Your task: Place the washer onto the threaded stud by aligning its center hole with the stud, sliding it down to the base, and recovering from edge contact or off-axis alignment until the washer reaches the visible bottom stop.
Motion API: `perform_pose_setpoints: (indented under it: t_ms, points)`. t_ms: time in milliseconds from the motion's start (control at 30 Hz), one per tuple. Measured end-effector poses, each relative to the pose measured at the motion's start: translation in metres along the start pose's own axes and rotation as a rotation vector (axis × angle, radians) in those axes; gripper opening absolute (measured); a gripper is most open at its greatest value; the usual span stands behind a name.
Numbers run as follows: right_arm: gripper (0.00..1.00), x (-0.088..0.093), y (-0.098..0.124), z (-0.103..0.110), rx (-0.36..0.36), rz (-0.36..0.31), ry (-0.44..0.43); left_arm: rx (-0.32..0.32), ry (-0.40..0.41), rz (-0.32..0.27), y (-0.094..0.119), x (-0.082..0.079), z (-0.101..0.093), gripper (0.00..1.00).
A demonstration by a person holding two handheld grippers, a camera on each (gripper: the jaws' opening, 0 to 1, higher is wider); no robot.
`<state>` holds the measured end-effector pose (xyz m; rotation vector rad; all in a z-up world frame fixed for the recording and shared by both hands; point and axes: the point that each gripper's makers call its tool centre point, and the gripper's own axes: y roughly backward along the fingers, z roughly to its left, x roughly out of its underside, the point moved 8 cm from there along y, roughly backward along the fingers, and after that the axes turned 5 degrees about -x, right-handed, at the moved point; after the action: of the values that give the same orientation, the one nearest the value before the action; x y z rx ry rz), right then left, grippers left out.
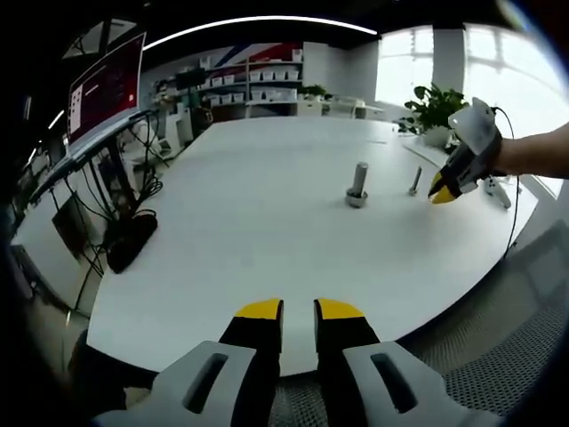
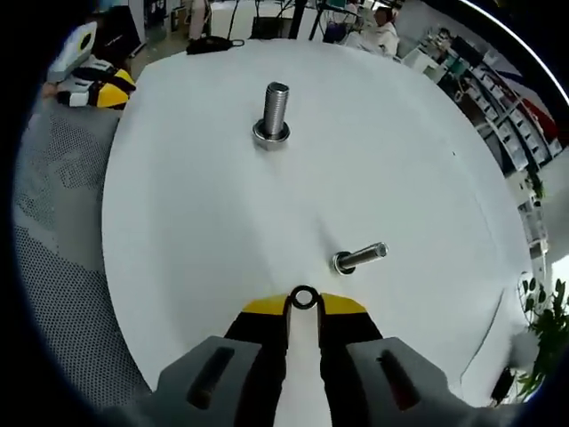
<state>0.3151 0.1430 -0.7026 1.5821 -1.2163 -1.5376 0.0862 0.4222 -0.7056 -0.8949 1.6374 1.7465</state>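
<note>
A small black washer (image 2: pixel 304 298) is pinched between the yellow tips of my right gripper (image 2: pixel 304 304), just short of a thin threaded stud (image 2: pixel 360 258) on the white table (image 2: pixel 196 222). Farther off stands a thicker threaded stud (image 2: pixel 271 111) with a ring at its base. In the left gripper view, the right gripper (image 1: pixel 443 190), held by a hand, hovers just right of the thin stud (image 1: pixel 415 181), and the thick stud (image 1: pixel 357 185) stands to its left. My left gripper (image 1: pixel 299 311) hangs over the near table edge, slightly open and holding nothing.
A monitor (image 1: pixel 107 89) and a black bag with cables (image 1: pixel 133 240) lie off the table's left side. Potted plants (image 1: pixel 436 107) stand at the far right. A mesh chair (image 1: pixel 524 356) is below the near edge. A person in white (image 2: pixel 384 31) sits beyond the table.
</note>
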Motion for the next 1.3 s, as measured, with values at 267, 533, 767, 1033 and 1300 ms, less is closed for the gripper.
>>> perform_pose_setpoints:
  t_ms: [267, 533, 767, 1033, 1300]
  points:
    - [0.14, -0.005, 0.026, -0.007, 0.007, -0.075, -0.046, 0.003, -0.005, 0.003, 0.000, 0.000, -0.001, 0.14]
    - [0.14, -0.013, 0.047, -0.018, 0.038, -0.124, -0.067, 0.006, -0.006, -0.002, 0.001, 0.000, -0.001, 0.14]
    - [0.14, -0.021, 0.058, -0.031, 0.066, -0.160, -0.071, 0.008, 0.001, -0.014, 0.001, -0.001, -0.001, 0.15]
    - [0.14, -0.031, 0.056, -0.042, 0.063, -0.142, -0.055, 0.016, 0.007, -0.024, 0.001, -0.001, -0.001, 0.14]
    - [0.14, -0.028, 0.033, -0.048, 0.020, -0.072, -0.001, 0.022, 0.005, -0.029, 0.001, -0.002, -0.001, 0.14]
